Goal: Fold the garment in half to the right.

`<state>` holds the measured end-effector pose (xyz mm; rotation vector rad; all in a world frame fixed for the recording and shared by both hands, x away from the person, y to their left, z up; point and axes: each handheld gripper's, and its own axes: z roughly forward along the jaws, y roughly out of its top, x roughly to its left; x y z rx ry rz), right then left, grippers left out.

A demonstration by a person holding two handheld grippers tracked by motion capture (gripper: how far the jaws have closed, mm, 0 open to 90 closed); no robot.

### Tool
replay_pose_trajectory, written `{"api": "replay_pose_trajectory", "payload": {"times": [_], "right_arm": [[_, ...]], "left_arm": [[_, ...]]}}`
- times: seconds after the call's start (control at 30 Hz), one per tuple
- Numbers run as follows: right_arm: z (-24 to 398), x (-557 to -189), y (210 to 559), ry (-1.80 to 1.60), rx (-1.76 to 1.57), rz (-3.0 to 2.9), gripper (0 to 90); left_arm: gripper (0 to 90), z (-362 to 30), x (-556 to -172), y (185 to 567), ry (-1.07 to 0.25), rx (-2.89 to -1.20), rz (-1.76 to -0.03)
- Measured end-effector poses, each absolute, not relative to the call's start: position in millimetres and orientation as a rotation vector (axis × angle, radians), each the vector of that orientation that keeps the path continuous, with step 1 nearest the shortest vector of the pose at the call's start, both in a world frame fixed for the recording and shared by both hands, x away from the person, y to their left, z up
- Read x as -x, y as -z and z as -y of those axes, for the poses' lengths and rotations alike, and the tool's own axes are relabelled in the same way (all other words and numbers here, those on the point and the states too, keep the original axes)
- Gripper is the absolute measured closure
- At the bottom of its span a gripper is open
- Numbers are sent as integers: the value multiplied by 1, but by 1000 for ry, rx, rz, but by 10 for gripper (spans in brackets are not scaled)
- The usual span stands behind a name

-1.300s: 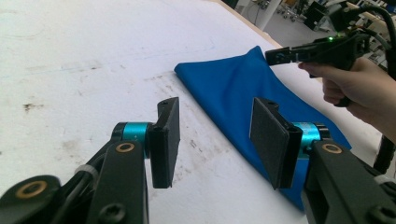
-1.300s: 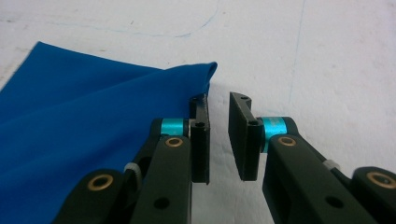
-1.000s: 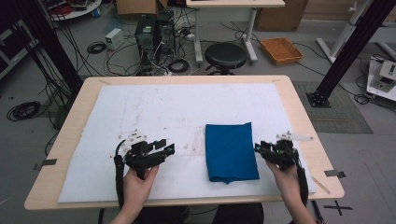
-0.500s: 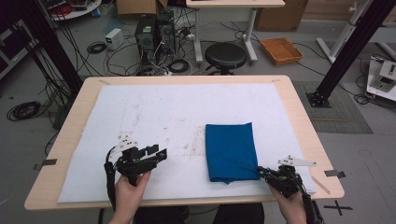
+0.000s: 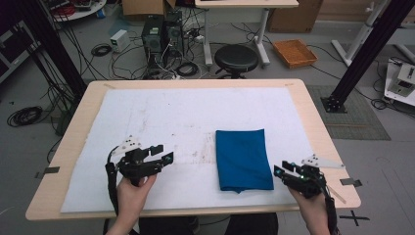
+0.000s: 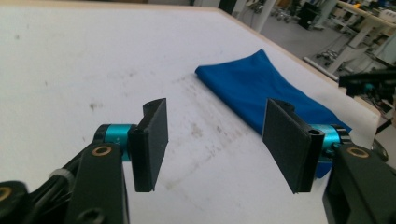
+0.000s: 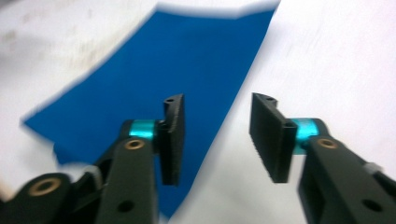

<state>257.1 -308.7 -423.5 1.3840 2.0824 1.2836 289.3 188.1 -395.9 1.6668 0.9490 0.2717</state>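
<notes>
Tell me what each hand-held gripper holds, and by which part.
Nothing. Left hand-held gripper and right hand-held gripper both stand open beside the folded blue cloth.

So it's a blue cloth (image 5: 243, 159), folded into a neat rectangle, lying flat on the white mat (image 5: 195, 122) that covers the table. Long sides run away from the person, short edges near and far. It sits on the mat's right half, toward the near edge, with bare mat showing on every side of it. Top surface looks smooth, hardly a wrinkle; the near edge bulges a little at one corner. In the left gripper view the cloth (image 6: 266, 88) shows a rounded, doubled-over far corner. Solid colour, no pattern.
</notes>
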Motion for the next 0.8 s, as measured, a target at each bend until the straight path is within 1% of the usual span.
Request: {"api": "replay_pose_trajectory", "payload": {"times": [0.03,0.13,0.27,0.37,0.5,0.57,0.8], "right_arm": [[312,-263,416,-1302,-1356,-2052,501],[316,-279,398,-1325,-1321,-2011,431],[320,-306,378,-1340,-1278,-1991,374],[321,-322,367,-1360,-1263,-1978,344],[325,-330,369,-1360,-1277,-1959,327],[328,-329,373,-1350,-1272,-1956,316],[341,-327,378,-1349,-1296,-1951,284]], "left_arm": [[406,-190,-291,392,-292,-1665,-929],[406,-194,-298,377,-384,-1685,-876],[406,-198,-311,356,-480,-1688,-841],[406,-202,-318,348,-516,-1687,-827],[402,-208,-318,349,-565,-1669,-827],[375,-212,-317,353,-570,-1681,-837],[357,-217,-316,365,-556,-1691,-855]]}}
